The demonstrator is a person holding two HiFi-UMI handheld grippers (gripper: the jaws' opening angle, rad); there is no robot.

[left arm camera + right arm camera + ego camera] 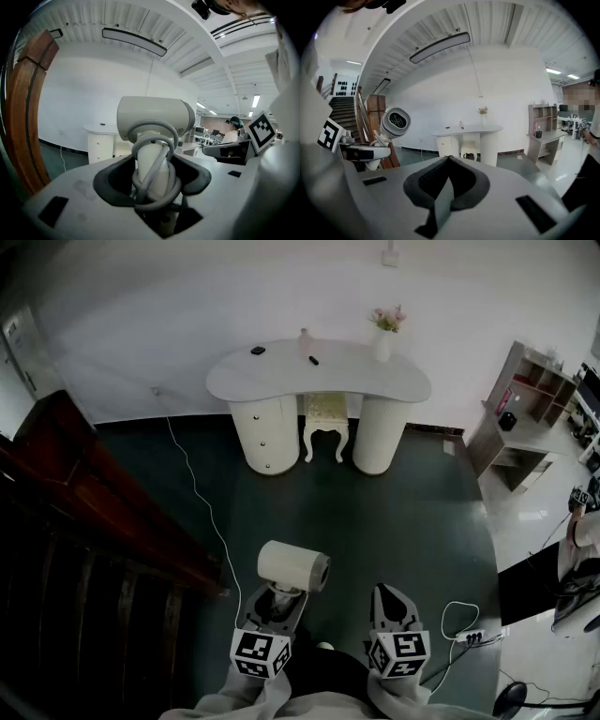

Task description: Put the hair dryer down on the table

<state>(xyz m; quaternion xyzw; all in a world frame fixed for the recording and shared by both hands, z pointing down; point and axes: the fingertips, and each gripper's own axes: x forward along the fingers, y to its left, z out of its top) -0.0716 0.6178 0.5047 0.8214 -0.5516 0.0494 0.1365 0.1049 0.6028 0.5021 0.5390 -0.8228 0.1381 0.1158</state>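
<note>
A cream hair dryer (pixel 293 565) stands upright in my left gripper (pixel 272 601), its barrel lying crosswise above the jaws. In the left gripper view the jaws are shut on the handle of the hair dryer (pixel 154 117), with its grey cord looped round the handle between them (pixel 152 176). My right gripper (pixel 392 606) hangs beside it, shut with nothing in it; its jaws meet at the tip (pixel 447 164). The hair dryer (pixel 395 122) shows at the left of the right gripper view. The white kidney-shaped table (pixel 281 381) stands far ahead against the wall.
A white stool (pixel 324 418) sits under the table; a vase of flowers (pixel 384 334) and small dark items are on top. A dark wooden stair rail (pixel 94 512) runs along the left. A cable (pixel 202 502) and a power strip (pixel 469 637) lie on the floor. A shelf unit (pixel 525 399) stands at the right.
</note>
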